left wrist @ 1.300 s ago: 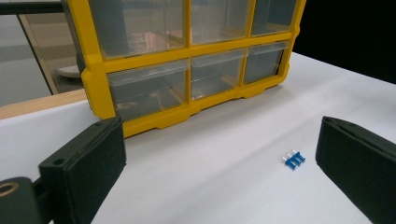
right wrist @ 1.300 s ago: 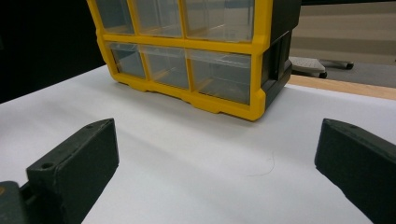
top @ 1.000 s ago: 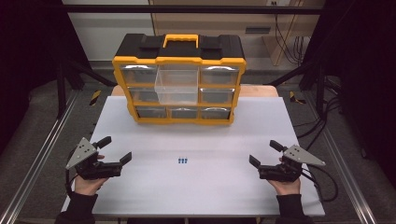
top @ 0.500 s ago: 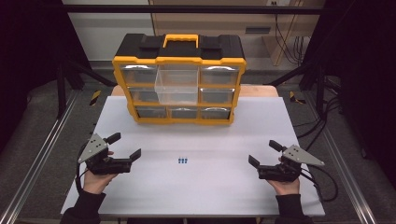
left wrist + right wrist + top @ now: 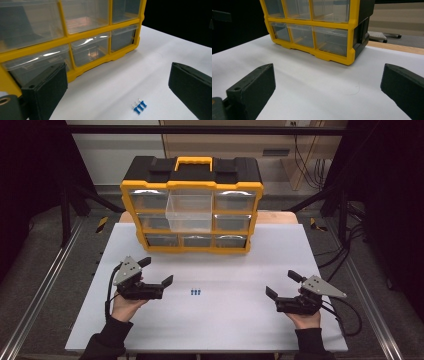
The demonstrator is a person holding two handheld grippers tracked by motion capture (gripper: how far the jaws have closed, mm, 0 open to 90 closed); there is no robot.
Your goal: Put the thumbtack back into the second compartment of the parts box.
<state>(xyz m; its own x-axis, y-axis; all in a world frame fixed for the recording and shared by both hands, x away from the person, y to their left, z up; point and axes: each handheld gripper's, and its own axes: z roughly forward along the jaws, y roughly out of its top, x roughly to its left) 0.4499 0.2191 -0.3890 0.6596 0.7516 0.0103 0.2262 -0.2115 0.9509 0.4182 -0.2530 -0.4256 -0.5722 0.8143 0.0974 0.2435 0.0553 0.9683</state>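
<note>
Left claw (image 5: pixel 155 271) hovered low over the worktop (image 5: pixel 230 330), jaws spread wide, holding nothing. Three small blue pins (image 5: pixel 195 293) lay side by side on the worktop just ahead of it, toward its far jaw, not touched. Right claw (image 5: pixel 283 284) also gaped empty, well apart from the pins. Yellow drawer cabinet (image 5: pixel 191 185) stood beyond both claws, one clear drawer (image 5: pixel 190 212) pulled out.
</note>
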